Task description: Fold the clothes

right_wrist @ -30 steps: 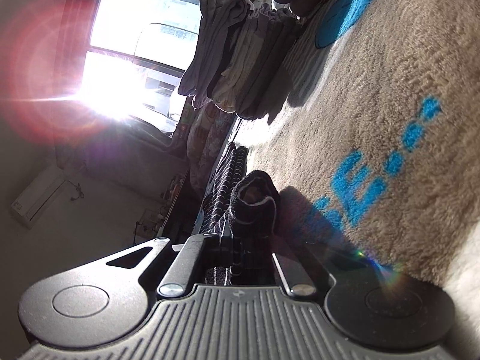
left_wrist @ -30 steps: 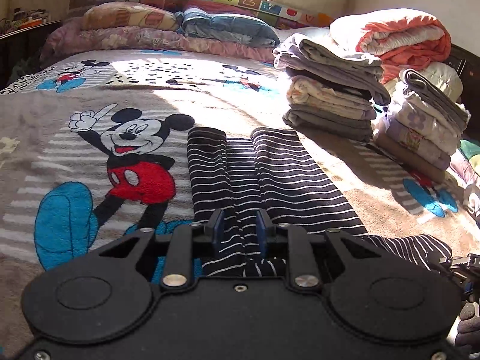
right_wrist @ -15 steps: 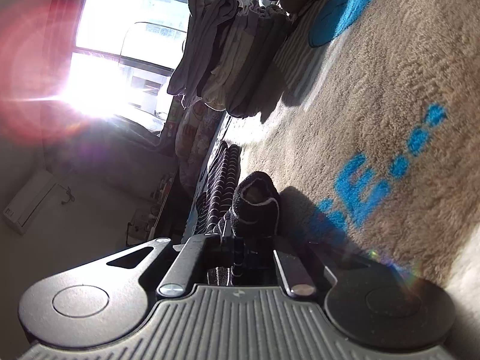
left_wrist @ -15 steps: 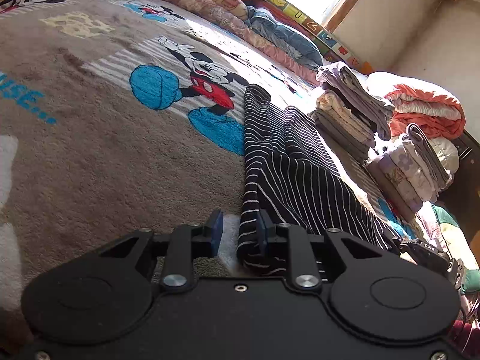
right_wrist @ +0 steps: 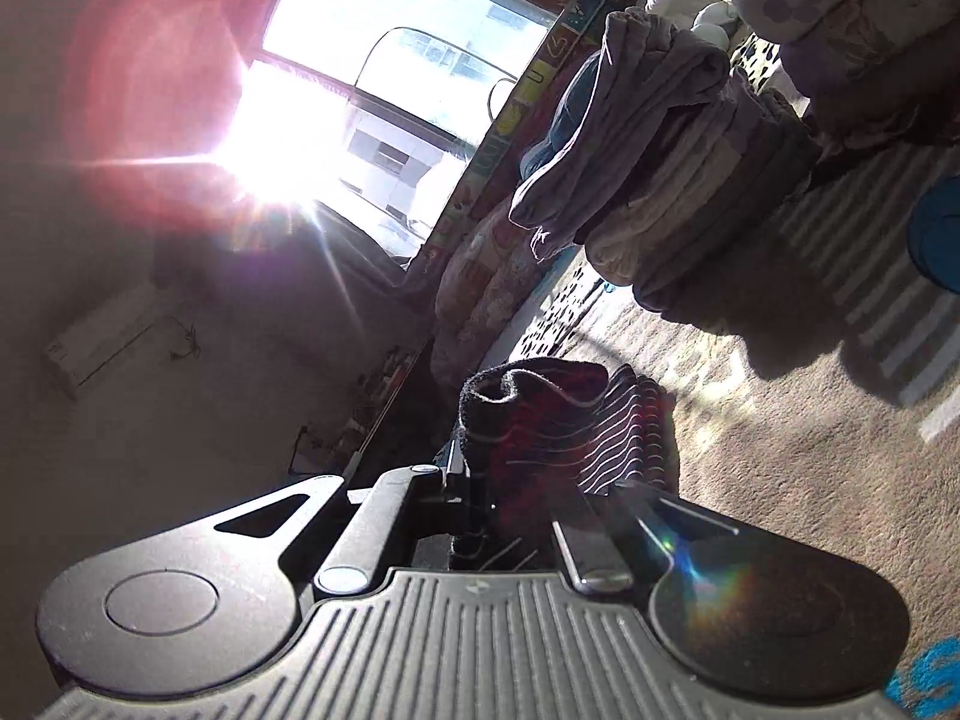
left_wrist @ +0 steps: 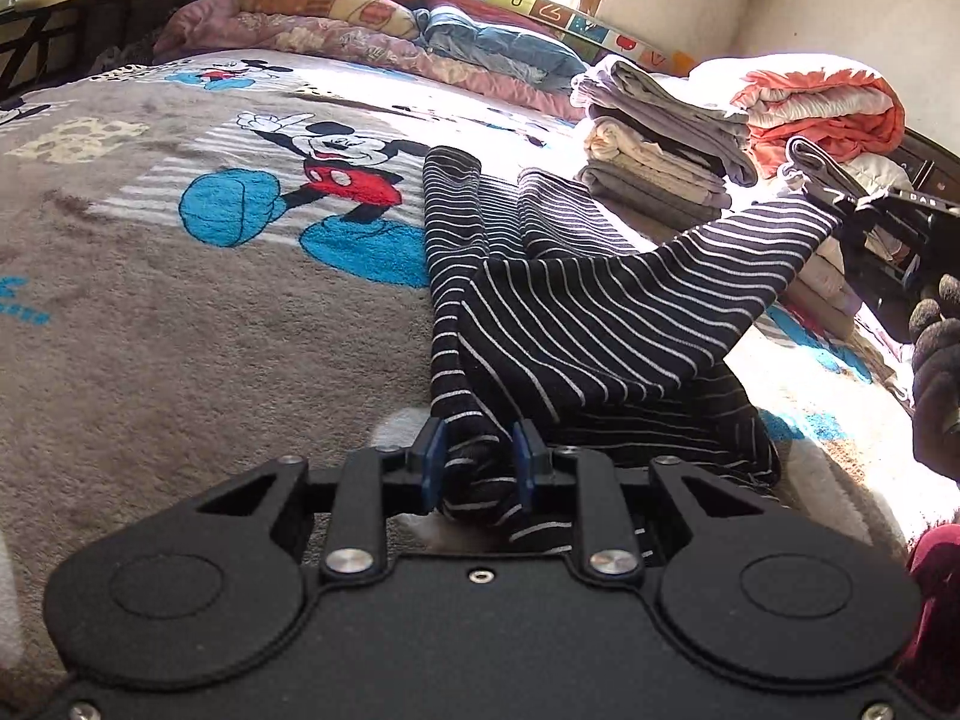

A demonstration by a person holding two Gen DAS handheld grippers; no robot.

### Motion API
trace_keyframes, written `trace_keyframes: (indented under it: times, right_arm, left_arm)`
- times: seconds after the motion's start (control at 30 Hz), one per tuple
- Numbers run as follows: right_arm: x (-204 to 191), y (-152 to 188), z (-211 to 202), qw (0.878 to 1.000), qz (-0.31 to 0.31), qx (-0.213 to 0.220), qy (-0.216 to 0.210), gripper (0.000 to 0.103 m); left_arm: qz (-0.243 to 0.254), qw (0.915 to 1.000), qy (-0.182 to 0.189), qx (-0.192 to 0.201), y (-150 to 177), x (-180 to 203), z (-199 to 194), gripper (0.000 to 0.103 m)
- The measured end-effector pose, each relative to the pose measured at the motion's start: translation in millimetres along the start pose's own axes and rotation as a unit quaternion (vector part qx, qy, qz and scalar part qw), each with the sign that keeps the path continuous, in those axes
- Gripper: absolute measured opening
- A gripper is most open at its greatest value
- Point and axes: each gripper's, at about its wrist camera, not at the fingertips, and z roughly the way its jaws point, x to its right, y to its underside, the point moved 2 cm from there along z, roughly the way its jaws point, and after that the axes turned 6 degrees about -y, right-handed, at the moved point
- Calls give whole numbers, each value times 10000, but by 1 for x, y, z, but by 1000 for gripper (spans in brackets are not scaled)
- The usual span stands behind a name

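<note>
Left claw (left_wrist: 477, 465), the blue-padded one we hold low over the bed, is clamped on a bunched corner of the black knit garment with thin white stripes (left_wrist: 576, 324). The pads bite a thick wad, not a flat hem. Right claw (right_wrist: 516, 480) is closed on another end of the same garment; fabric rolls up over its fingers there. In the left view that end is lifted off the bed, up and to the right of the left claw, and the cloth hangs as a slack, taut-edged span between the two grips.

Risks, as we judge them:
- Wad in the left grip is lumpy, so layers could creep out under pull, leaving us only the top ply.
- Stretchy knit: if we pull the lifted end unevenly, the fold line skews and the two tube-like parts lying ahead of the left claw drag out of parallel.
- Fuzzy grey-brown fleece blanket with cartoon mouse print (left_wrist: 180, 312) is high friction; the part lying on it may snag and ruck instead of sliding.
- Sun glare washes out the right view, so we can't read edge alignment there.

Further ahead and right of the left claw: a stack of folded grey and cream cloths (left_wrist: 654, 144), soft, rounded edges, close to the lifted end. A wide swing could clip it. Beyond: a rumpled orange-and-white quilt (left_wrist: 822, 96), with pillows along the headboard.
</note>
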Motion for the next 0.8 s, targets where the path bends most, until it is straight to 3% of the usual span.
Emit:
trace_keyframes:
  times: [0.33,0.5,0.57,0.67,0.73,0.8]
  right_arm:
    - [4,-31,48,9939,-456,-579,817,6]
    - [43,-19,48,9838,-355,-917,1497,6]
    - [54,-15,40,9846,-227,-847,1514,6]
    - [62,-12,31,9852,-86,-806,1513,6]
    - [63,-11,29,9854,-41,-825,1488,6]
    - [61,-12,29,9866,15,-820,1412,6]
  left_arm:
    - [871,9961,102,-36,6,12,-4,21]
    - [874,9952,422,-131,0,0,-11,21]
    - [605,9969,493,65,-7,-11,-20,21]
    - [356,9986,302,261,-17,-20,-18,21]
    - [293,9986,337,273,-20,-19,-12,20]
    - [558,9979,337,59,-12,-7,0,20]
